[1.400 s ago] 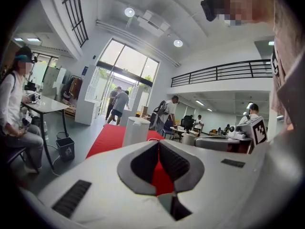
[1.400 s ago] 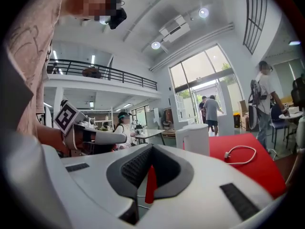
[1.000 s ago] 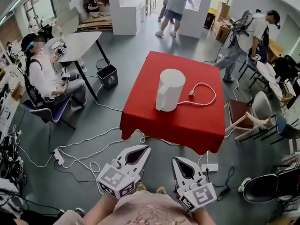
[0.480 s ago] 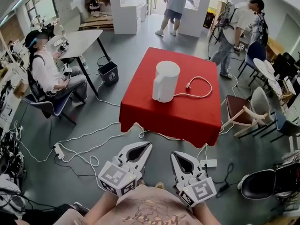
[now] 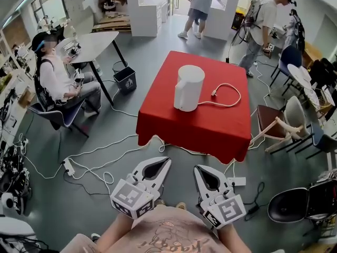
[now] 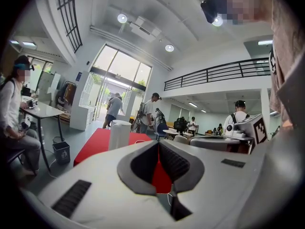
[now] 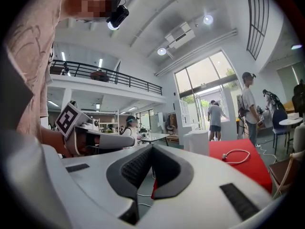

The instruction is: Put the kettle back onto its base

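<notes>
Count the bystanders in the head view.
3: seated person at the white desk on the left, standing person at top centre, backpack wearer at upper right. More may be hidden.

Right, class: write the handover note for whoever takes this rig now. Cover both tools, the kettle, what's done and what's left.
Left tool: shut, empty. Right tool: shut, empty. Both are low over the floor, short of the red table.
Kettle: upright on the table, untouched. The white cord runs from its foot, plug lying loose.
Done: unclear; a base beneath it cannot be made out.
Left: approach, check for the base, seat the kettle if needed.
</notes>
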